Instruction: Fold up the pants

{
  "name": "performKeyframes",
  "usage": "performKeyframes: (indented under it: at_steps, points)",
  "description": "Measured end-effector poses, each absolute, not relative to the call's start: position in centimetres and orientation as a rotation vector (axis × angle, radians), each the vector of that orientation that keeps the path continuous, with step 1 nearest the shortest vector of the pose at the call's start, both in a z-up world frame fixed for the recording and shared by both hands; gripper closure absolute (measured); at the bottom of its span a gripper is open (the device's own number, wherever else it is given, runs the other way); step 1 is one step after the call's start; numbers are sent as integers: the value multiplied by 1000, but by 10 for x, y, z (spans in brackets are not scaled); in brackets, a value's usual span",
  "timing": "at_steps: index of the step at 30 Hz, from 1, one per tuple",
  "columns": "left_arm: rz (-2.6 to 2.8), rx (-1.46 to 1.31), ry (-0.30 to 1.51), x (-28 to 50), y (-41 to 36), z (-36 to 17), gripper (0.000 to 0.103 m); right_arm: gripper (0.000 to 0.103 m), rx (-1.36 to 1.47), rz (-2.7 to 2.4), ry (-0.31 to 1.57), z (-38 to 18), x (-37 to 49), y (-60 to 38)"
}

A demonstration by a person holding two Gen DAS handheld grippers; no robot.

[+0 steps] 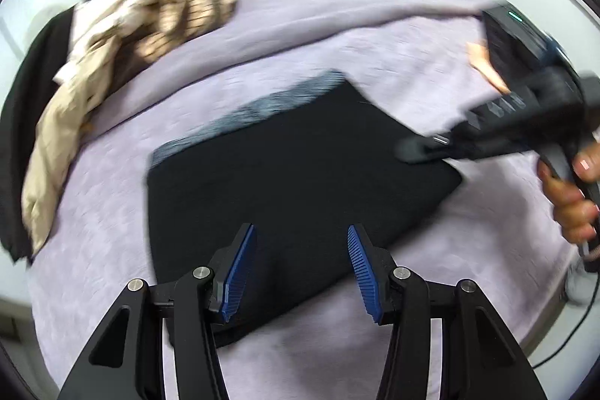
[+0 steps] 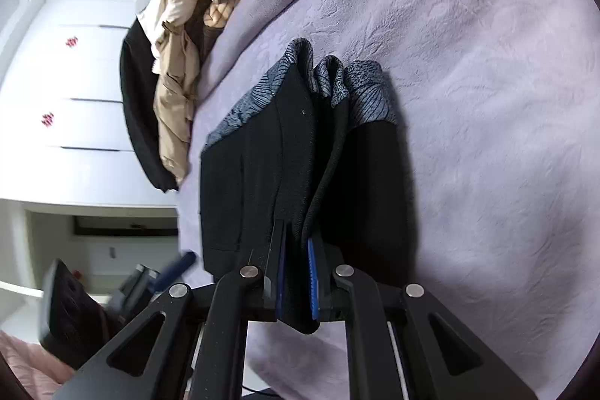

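Right wrist view shows our right gripper point(image 2: 296, 280) pinching an edge of the folded black pants point(image 2: 262, 175) on the lavender blanket point(image 2: 487, 100); our left gripper point(image 1: 302, 261) hovers spread above them. Next, probably lay that edge flat.

Left wrist view: above bed point(image 1: 393, 36), angled steeply down, close over folded pants point(image 1: 300, 156). Right wrist view: lower, shallower tilt, right against pants point(image 2: 262, 156). Both share pants, lilac bed, beige clothes pile point(image 1: 123, 25).
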State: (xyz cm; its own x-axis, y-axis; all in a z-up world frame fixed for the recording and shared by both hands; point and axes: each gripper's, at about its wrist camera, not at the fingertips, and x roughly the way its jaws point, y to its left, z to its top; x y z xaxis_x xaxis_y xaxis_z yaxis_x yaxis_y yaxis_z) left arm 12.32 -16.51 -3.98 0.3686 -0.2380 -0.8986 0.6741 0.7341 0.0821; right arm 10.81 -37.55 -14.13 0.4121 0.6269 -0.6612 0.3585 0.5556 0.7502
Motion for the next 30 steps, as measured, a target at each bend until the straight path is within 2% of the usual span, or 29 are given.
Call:
performKeyframes:
  at_steps: [8,10,12,14,18,23,27,30]
  points:
    - [-385,371,1202,189,-101,-77,51,91,977,218,1197,-126,113,-374]
    - [-365,350,1236,193,-93,-90,39,91,875,213,1196,-116,117,-369]
    - [-357,320,1236,195,-89,-94,35,88,740,170,1251,-118,122,-360]
    - [-360,308,1245,194,-89,-96,35,81,627,111,1318,-126,123,-351]
    - [-371,318,1239,197,-92,-96,35,72,621,26,1325,-127,112,-353]
    - [-351,287,1251,207,-86,-88,35,72,562,-128,1358,-110,95,-357]
    - [-301,285,1210,217,-76,-77,35,72,591,-152,1282,-82,83,-354]
    - [-294,298,1262,222,-75,-87,35,72,560,-124,1235,-68,88,-337]
